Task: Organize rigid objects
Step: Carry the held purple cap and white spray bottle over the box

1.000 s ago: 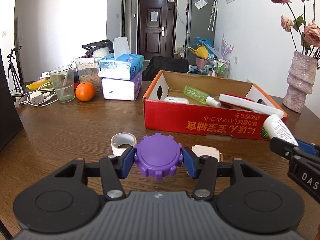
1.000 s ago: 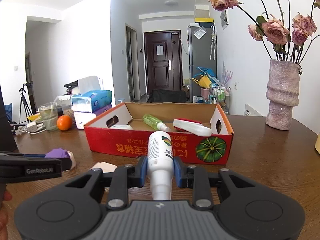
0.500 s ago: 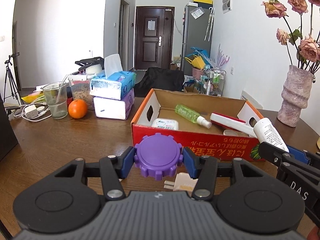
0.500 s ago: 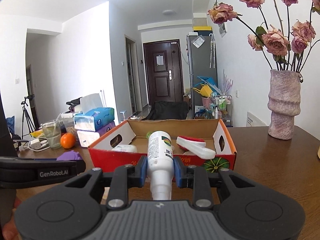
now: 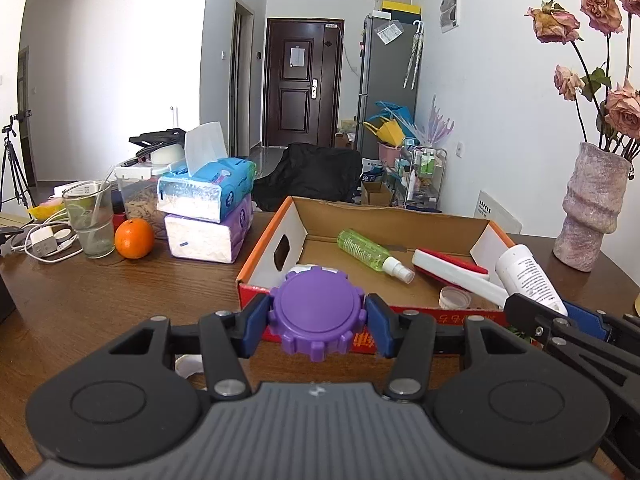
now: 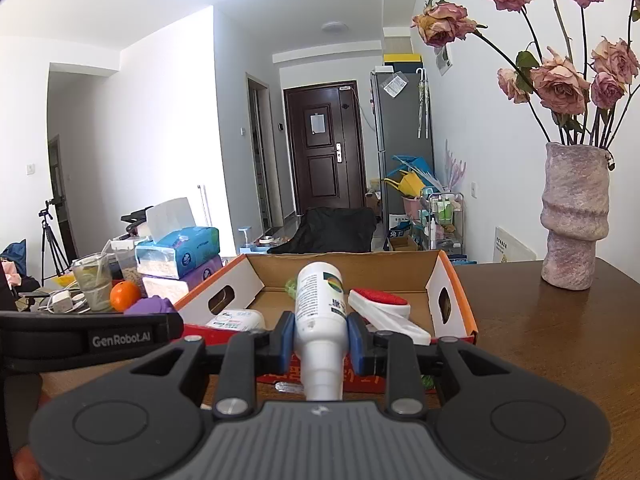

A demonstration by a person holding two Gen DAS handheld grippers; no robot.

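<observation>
My left gripper (image 5: 316, 318) is shut on a purple gear-shaped lid (image 5: 316, 312) and holds it just above the near wall of the red cardboard box (image 5: 288, 292). My right gripper (image 6: 320, 334) is shut on a white bottle (image 6: 320, 304), held over the box's near edge (image 6: 456, 292); the bottle also shows in the left wrist view (image 5: 528, 276). In the box lie a green spray bottle (image 5: 366, 250), a red-and-white brush (image 5: 452, 274), a white pack (image 6: 236, 319) and a small clear cap (image 5: 454, 298).
Stacked tissue packs (image 5: 208, 212), an orange (image 5: 134, 238), a glass (image 5: 90, 224) and a charger with cables (image 5: 42, 242) stand left of the box. A vase of dried roses (image 6: 574, 216) stands at the right. A white tape roll (image 5: 186, 366) lies under my left gripper.
Both grippers rose and moved forward toward the box with their objects. The tape roll and beige item on the table dropped out of sight beneath the left gripper.
</observation>
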